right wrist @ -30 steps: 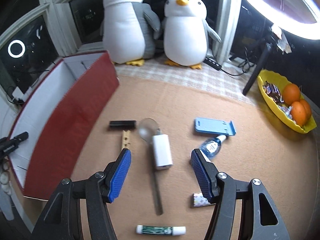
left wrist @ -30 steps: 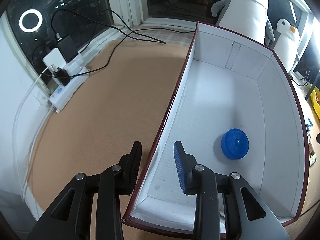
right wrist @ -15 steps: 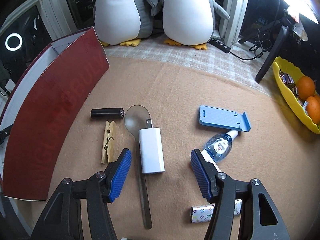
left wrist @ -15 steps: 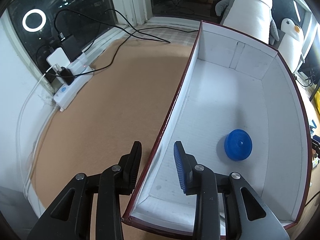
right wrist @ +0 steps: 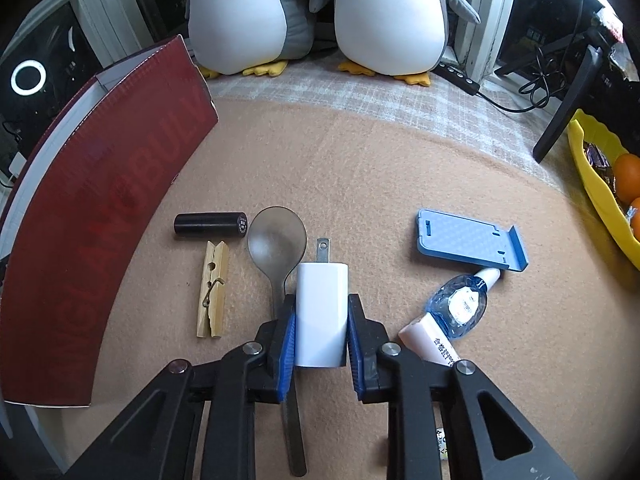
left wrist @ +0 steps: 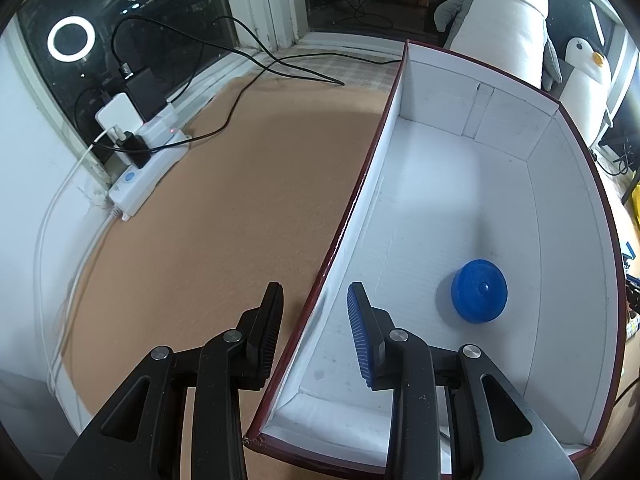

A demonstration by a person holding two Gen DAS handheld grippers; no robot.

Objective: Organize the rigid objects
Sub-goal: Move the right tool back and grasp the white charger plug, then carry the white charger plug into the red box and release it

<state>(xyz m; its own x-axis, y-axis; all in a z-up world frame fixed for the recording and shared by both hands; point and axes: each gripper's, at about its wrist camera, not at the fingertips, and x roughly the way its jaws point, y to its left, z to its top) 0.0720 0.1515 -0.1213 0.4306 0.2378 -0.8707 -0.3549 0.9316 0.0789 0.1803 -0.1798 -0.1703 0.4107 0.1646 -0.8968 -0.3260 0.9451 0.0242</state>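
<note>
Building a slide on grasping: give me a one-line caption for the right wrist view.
Right gripper closing its blue pads on a white charger plug lying across a spoon on the tan mat.

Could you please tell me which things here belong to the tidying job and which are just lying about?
Job: white charger, spoon, clothespin, black cylinder, blue phone stand, red box, blue lid.
Lying about: plush penguins, power strip, yellow fruit tray.

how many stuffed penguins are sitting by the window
2. Both sit side by side on the checked cloth past the tan mat: one penguin on the left, behind the red box's far corner, the other penguin on the right. No others show.
</note>
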